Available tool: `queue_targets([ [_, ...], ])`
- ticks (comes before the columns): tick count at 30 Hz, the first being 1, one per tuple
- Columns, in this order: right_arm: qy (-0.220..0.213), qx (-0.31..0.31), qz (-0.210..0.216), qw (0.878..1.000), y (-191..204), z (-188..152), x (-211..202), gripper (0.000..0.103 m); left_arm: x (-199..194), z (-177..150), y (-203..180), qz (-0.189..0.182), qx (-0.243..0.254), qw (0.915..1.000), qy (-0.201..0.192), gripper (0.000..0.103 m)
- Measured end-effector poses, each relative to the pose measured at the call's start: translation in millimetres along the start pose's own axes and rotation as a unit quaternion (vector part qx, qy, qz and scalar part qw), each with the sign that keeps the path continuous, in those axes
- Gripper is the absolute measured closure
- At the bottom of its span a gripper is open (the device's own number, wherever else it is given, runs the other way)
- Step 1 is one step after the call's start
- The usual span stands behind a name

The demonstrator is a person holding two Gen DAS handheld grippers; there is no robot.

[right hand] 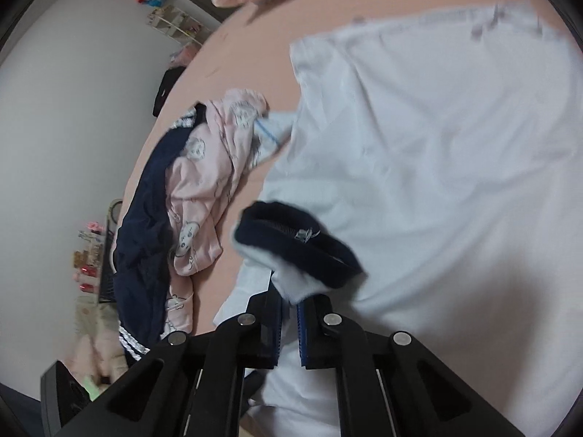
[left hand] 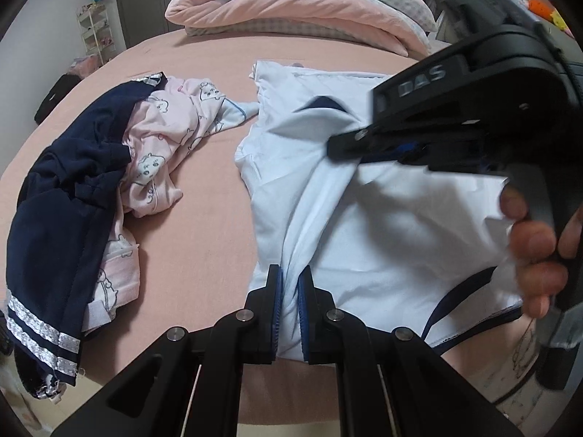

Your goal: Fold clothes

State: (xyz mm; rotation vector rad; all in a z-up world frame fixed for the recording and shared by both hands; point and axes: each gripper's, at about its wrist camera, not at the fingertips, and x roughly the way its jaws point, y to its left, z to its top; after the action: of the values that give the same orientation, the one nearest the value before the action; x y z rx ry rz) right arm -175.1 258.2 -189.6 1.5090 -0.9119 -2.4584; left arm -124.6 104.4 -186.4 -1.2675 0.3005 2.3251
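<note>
A white shirt with navy trim (left hand: 382, 218) lies spread on the pink bed, filling the right of both wrist views (right hand: 437, 145). My left gripper (left hand: 290, 284) is shut on a fold of its white cloth near the front edge. My right gripper (right hand: 289, 302) is shut on the shirt's sleeve, whose navy cuff (right hand: 302, 244) curls just beyond the fingertips. In the left wrist view the right gripper (left hand: 339, 147) enters from the upper right, clamped on the shirt, with a person's hand (left hand: 535, 244) on its handle.
A heap of a navy garment (left hand: 73, 189) and pink printed clothing (left hand: 164, 138) lies left of the shirt on the pink sheet (left hand: 204, 225). Folded pink bedding (left hand: 298, 7) sits at the far end. A wire shelf (left hand: 94, 32) stands by the wall.
</note>
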Motion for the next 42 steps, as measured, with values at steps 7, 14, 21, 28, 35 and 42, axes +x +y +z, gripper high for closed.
queue_targets([
  [7,-0.035,-0.017,-0.034,0.999,-13.0,13.8,-30.6,0.098,-0.4,3.5,-0.8,-0.006,-0.002,0.9999,0.009,0.096],
  [14,-0.015,0.006,-0.019,1.000,-30.2,14.7,-30.9,0.098,-3.7,8.9,1.2,-0.009,-0.026,0.9995,0.016,0.092],
  [21,0.019,0.032,0.003,0.999,-32.7,12.2,-22.2,0.092,-21.9,15.4,-6.7,0.026,0.014,0.9994,-0.020,0.029],
  [28,0.010,0.016,-0.009,1.000,-28.7,13.8,-27.2,0.054,-6.7,24.7,-11.6,0.052,0.056,0.9968,-0.023,0.029],
  [35,-0.013,-0.047,-0.018,0.999,-11.0,16.9,-25.6,0.053,25.2,26.0,-17.5,0.041,0.065,0.9971,0.000,0.029],
  [42,-0.006,-0.154,-0.065,0.986,14.1,16.5,-5.8,0.053,28.4,22.3,-5.9,0.038,0.040,0.9984,-0.012,0.029],
])
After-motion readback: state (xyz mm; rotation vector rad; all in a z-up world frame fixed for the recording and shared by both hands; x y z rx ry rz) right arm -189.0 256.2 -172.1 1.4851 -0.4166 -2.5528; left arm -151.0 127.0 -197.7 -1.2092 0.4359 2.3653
